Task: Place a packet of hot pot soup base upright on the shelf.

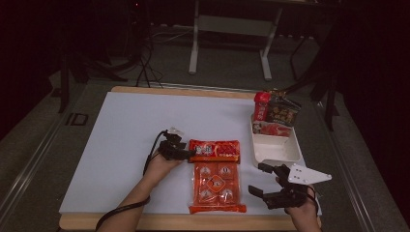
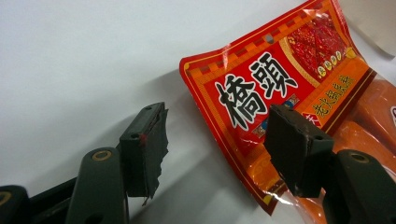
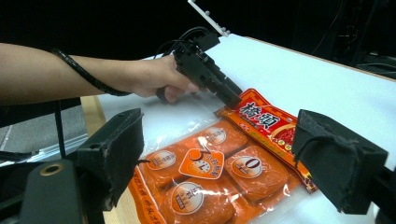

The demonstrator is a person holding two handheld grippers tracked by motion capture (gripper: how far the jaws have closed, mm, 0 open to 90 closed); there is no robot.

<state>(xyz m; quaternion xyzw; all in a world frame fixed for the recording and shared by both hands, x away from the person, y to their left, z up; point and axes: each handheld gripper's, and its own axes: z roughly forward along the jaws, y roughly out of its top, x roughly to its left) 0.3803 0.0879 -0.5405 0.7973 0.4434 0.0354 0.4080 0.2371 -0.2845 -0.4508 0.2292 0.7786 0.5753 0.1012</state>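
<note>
A flat packet (image 1: 214, 150) lay crosswise on the tabletop (image 1: 125, 130), a little right of its middle. Just before it, toward the near edge, lay a bigger pack (image 1: 215, 186), the two touching or nearly so. Right of both, near the right edge, stood a tray (image 1: 275, 152); more packets (image 1: 276, 113) sat at its far end, some in it, some leaning over the rim. The left gripper (image 1: 192, 153) lay at the flat packet's left end, one jaw over the packet, the other over bare tabletop. The right gripper (image 1: 261, 180) hung by the near right corner, right of the bigger pack and just before the tray.
</note>
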